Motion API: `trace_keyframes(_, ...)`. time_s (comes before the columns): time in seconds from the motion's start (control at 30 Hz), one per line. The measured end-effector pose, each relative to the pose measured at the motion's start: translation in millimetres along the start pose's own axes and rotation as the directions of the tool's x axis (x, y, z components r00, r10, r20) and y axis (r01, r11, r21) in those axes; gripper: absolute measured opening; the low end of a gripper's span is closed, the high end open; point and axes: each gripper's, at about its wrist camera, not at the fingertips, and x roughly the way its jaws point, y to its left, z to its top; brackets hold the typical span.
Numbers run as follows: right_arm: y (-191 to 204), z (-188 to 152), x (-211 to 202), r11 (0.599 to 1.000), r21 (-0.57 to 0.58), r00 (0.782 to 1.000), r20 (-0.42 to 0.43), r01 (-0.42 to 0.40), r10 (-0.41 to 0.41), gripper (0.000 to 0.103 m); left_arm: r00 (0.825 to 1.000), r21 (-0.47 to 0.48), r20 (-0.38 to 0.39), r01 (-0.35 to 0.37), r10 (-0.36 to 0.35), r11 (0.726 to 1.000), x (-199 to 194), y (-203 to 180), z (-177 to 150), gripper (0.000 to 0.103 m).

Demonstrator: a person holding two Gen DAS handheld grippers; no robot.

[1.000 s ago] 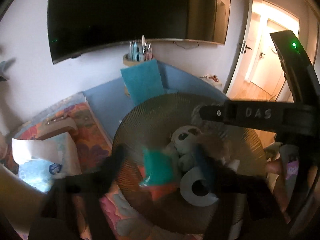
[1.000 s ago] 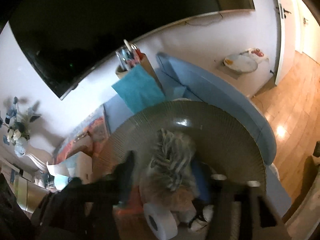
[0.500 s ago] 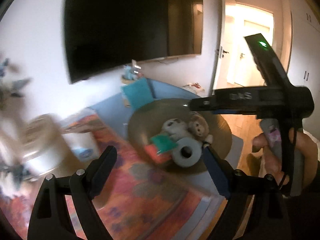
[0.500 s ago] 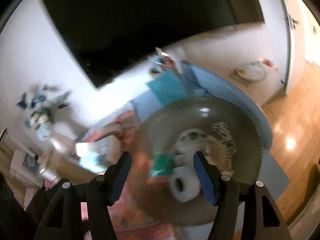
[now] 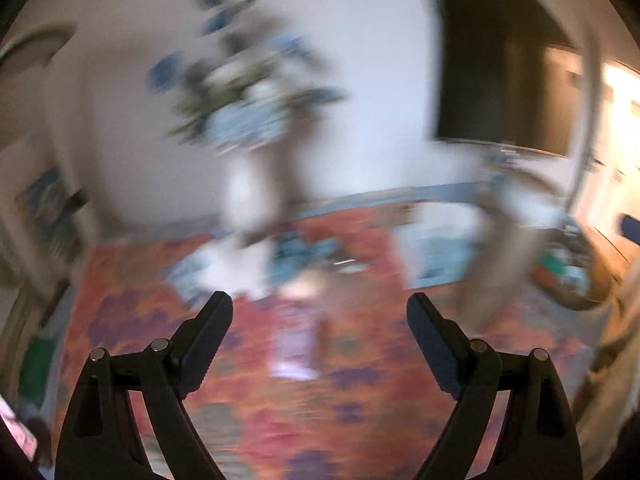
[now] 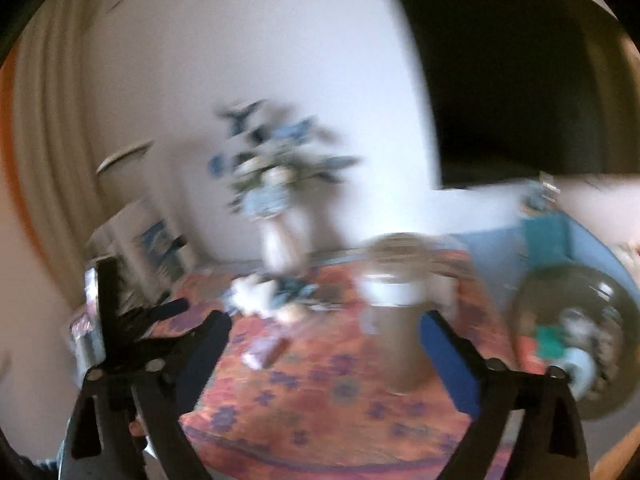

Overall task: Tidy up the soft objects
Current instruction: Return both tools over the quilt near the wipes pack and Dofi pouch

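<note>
Both views are motion-blurred. My left gripper (image 5: 320, 312) is open and empty above the orange floral tablecloth (image 5: 304, 408). My right gripper (image 6: 324, 332) is open and empty over the same cloth (image 6: 320, 392). The round woven basket (image 6: 624, 304) sits at the far right of the right wrist view, holding a teal cloth (image 6: 552, 340), a grey tape roll (image 6: 580, 364) and blurred plush toys. In the left wrist view the basket (image 5: 576, 300) is a smear at the right edge. My left gripper's body (image 6: 120, 320) shows at the left of the right wrist view.
A white vase of blue flowers (image 5: 248, 184) stands at the table's back, also in the right wrist view (image 6: 280, 236). A glass jar (image 6: 396, 312) stands mid-table, beside small white and blue items (image 6: 264, 296). A dark TV (image 6: 520, 80) hangs on the wall.
Both grippers have pulled back from the basket and swung left. The basket has slid to the right edge of both views; the vase and tablecloth now fill them. Both stay open.
</note>
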Motion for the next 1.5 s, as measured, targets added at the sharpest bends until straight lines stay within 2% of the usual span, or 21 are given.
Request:
trace_keyframes(0.07,35,-4,31,0.997,-0.065,0.998,-0.039,-0.043,0.04,0.101,0.998,-0.042,-0.017,-0.055,0.055,0.998,22,30,-9,0.088)
trace_keyframes(0.13,62,-11,68,0.992,-0.117,0.994,-0.099,-0.048,0.036,0.101,0.994,-0.075,-0.055,-0.098,0.094,0.992,46,54,-19,0.088)
trace_keyframes(0.23,92,-27,124,0.981,-0.19,0.986,-0.166,-0.031,-0.001,0.101,0.991,-0.145,-0.097,-0.106,0.093,0.984,76,85,-34,0.088)
trace_keyframes(0.4,95,-55,205,0.974,-0.222,0.966,-0.241,0.041,-0.095,0.101,0.983,-0.245,-0.159,-0.125,0.087,0.961,96,116,-48,0.088)
trace_keyframes(0.5,85,-70,235,0.972,-0.219,0.952,-0.27,0.082,-0.141,0.101,0.987,-0.323,-0.15,-0.097,0.051,0.941,94,131,-52,0.088)
trace_keyframes(0.67,71,-87,248,0.976,-0.192,0.944,-0.289,0.106,-0.159,0.101,0.986,-0.366,-0.165,-0.081,0.021,0.927,98,142,-59,0.088)
trace_keyframes(0.77,66,-85,245,0.981,-0.159,0.951,-0.268,0.115,-0.155,0.101,0.977,-0.374,-0.214,-0.063,-0.02,0.925,108,141,-61,0.088)
trace_keyframes(0.83,62,-85,249,0.982,-0.144,0.944,-0.288,0.122,-0.159,0.102,0.973,-0.38,-0.228,-0.059,-0.032,0.923,111,142,-63,0.088)
trace_keyframes(0.9,59,-84,252,0.983,-0.132,0.936,-0.311,0.129,-0.164,0.102,0.971,-0.378,-0.236,-0.065,-0.028,0.923,112,140,-64,0.088)
trace_keyframes(1.2,55,-85,254,0.985,-0.107,0.932,-0.326,0.132,-0.16,0.102,0.964,-0.32,-0.264,-0.113,0.026,0.941,116,133,-66,0.088)
trace_keyframes(1.5,57,-86,258,0.985,-0.115,0.927,-0.338,0.131,-0.163,0.102,0.964,-0.319,-0.267,-0.112,0.025,0.941,116,134,-66,0.089)
